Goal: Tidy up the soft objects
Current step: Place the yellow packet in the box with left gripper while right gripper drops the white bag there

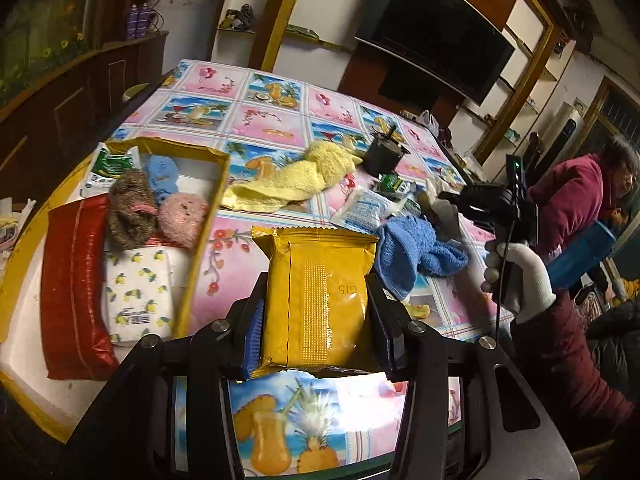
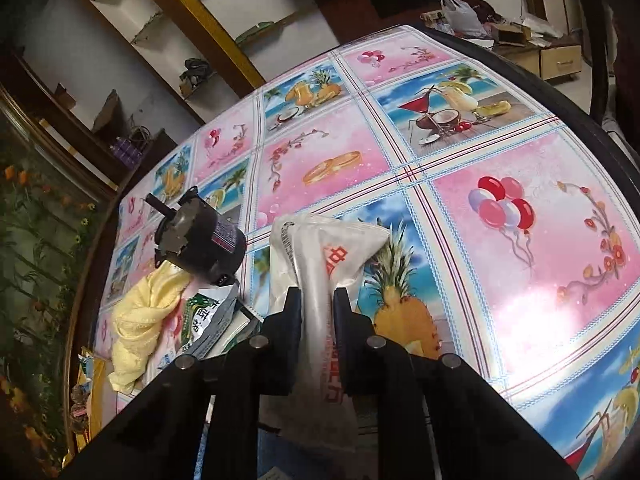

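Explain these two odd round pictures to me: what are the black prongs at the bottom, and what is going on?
No robot here: a person holds a hand tool with two fingers in each hand, and a wide-angle camera on each tool looks along them. One picture comes from the left tool, the other from the right. The left gripper is shut on a yellow packet. The right gripper pinches a white plastic bag; its gloved hand shows in the left view. On the patterned tablecloth lie a yellow towel, a blue towel, a small black motor and a gold-edged box with soft things already inside, such as a red pack and a pink plush.
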`<state>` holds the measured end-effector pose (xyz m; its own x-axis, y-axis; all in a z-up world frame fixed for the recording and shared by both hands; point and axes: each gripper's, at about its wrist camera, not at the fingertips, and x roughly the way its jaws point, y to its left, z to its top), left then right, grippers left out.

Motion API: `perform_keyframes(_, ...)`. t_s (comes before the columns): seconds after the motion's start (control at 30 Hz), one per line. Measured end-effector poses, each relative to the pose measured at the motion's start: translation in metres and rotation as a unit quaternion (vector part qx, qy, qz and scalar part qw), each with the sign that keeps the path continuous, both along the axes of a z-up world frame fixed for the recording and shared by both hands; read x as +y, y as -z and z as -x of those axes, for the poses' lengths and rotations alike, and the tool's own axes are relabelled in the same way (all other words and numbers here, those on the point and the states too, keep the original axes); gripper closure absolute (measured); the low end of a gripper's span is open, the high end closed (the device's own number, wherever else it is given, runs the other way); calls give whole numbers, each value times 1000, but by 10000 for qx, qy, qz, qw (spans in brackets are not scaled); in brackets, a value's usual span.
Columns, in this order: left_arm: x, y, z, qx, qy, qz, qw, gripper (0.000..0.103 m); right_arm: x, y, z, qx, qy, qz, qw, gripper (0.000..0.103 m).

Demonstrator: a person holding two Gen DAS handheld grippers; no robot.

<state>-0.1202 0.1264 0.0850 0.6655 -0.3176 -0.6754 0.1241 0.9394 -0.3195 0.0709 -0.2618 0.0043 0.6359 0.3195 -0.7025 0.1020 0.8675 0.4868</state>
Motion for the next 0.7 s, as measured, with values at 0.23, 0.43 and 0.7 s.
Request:
perform_keyframes(0.23, 85, -2, 22, 17, -1118, -27, 9937, 59, 3, -43, 32, -533, -324, -130, 9980, 90)
perform_keyframes(0.43, 138, 29, 17, 604, -1835, -158, 9810, 55, 76, -70, 53, -744, -1327, -255, 9880, 90)
perform_keyframes(0.7, 155, 44, 28, 904, -2035, 85, 9749, 53, 206, -72, 81, -581, -2847, -492, 9556, 90)
